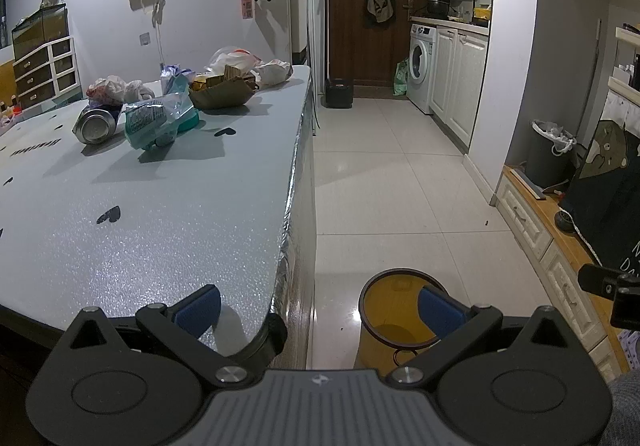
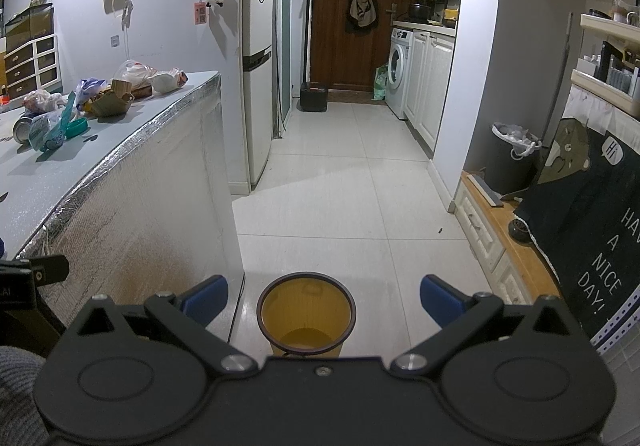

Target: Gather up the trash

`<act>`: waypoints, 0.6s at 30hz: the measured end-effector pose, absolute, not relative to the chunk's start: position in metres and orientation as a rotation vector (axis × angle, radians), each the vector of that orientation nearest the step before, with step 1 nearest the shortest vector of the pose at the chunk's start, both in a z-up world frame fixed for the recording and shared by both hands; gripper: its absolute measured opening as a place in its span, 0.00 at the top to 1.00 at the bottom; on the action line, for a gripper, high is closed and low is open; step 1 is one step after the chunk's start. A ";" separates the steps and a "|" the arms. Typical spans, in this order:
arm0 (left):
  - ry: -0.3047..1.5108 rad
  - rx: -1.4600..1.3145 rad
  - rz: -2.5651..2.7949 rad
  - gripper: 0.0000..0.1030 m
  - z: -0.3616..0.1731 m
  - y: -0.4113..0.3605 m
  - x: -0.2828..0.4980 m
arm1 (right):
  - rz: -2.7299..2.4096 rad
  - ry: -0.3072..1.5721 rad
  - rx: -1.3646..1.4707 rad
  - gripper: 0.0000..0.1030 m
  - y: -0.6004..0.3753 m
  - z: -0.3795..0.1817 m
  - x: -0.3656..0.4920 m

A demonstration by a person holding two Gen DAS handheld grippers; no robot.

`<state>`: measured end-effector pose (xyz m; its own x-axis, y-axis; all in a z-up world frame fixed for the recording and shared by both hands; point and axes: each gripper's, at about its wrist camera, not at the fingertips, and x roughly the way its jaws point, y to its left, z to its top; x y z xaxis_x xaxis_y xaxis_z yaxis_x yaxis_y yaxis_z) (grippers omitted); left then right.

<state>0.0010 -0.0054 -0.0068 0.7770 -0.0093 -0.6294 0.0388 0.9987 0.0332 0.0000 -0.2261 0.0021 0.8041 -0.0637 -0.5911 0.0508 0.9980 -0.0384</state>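
Note:
Trash lies at the far end of the grey table: a tipped metal can, a clear green plastic wrapper, crumpled bags and a brown paper tray of scraps. The pile also shows in the right wrist view. A yellow bin with a dark rim stands on the floor beside the table's near corner; it also shows in the left wrist view. My left gripper is open and empty over the table's corner. My right gripper is open and empty above the bin.
A foil-covered table side drops to a white tiled floor. A fridge stands behind the table. A low wooden cabinet with a dark cloth and a grey lined bin runs along the right.

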 end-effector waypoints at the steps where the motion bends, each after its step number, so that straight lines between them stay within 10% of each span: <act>1: 0.681 0.045 -0.026 0.00 -0.006 -0.004 0.001 | -0.061 0.634 -0.021 0.00 -0.226 0.002 0.000; 18: 0.681 0.057 -0.023 0.00 -0.005 -0.003 0.000 | -0.059 0.635 -0.014 0.00 -0.224 0.002 0.002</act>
